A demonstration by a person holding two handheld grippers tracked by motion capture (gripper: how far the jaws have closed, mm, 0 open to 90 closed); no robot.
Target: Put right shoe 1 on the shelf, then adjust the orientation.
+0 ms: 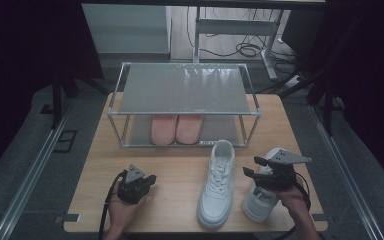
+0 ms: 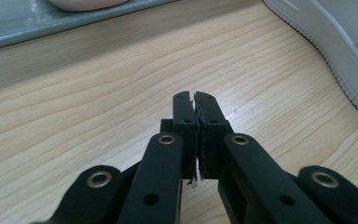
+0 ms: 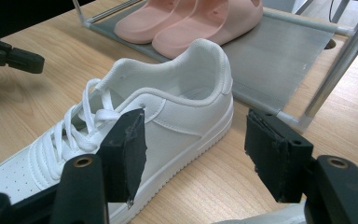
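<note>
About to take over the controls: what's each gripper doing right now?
Left gripper: closed, holding nothing, above the bare table.
Right gripper: open, holding nothing, fingers apart near the white sneaker.

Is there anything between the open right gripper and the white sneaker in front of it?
Nothing visible. The right gripper has its jaws open toward the heel side of the sneaker, with just bare table between them. The second sneaker lies under that hand, not in the path.
</note>
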